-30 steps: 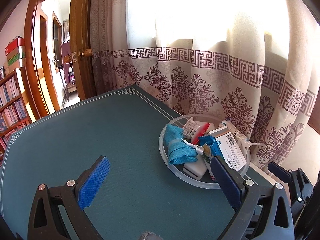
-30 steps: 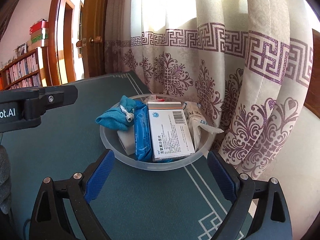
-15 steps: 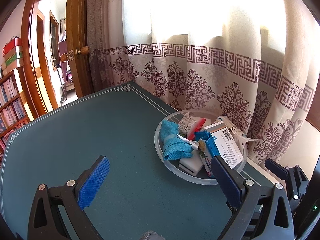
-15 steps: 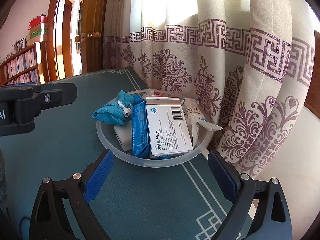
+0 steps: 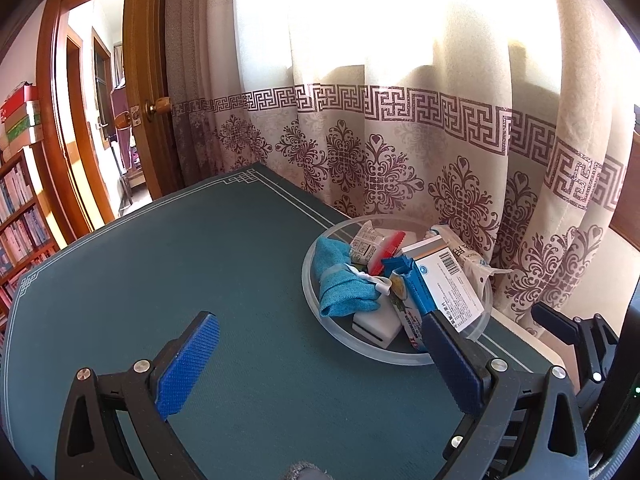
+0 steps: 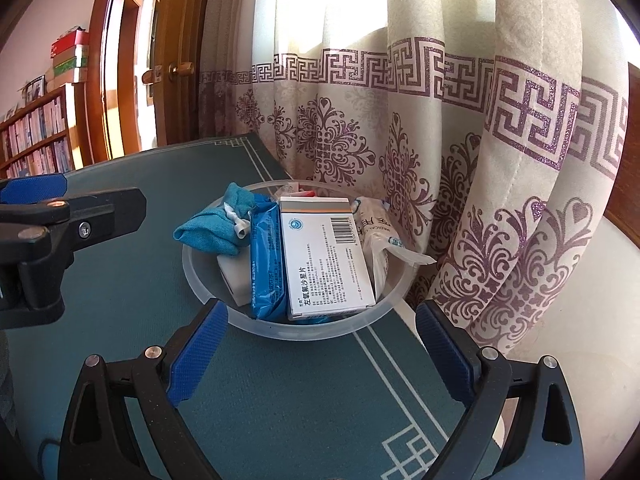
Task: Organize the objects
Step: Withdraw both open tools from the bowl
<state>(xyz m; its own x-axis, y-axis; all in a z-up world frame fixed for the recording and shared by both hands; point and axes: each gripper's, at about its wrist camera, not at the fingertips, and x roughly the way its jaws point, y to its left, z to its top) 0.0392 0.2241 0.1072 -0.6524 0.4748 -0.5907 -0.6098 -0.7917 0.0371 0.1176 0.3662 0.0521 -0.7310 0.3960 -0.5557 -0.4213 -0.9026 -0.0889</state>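
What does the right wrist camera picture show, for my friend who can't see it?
An open right gripper hovers just before a clear bowl on a green table beside a patterned curtain. The bowl holds a white medicine box, a blue packet and a teal cloth.

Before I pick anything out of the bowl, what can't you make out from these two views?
- Bowl floor: both views, hidden by the piled items.
- White block: mostly under the blue cloth.
- Medicine box small print: too small to read.
- Red item: mostly hidden, unidentifiable.
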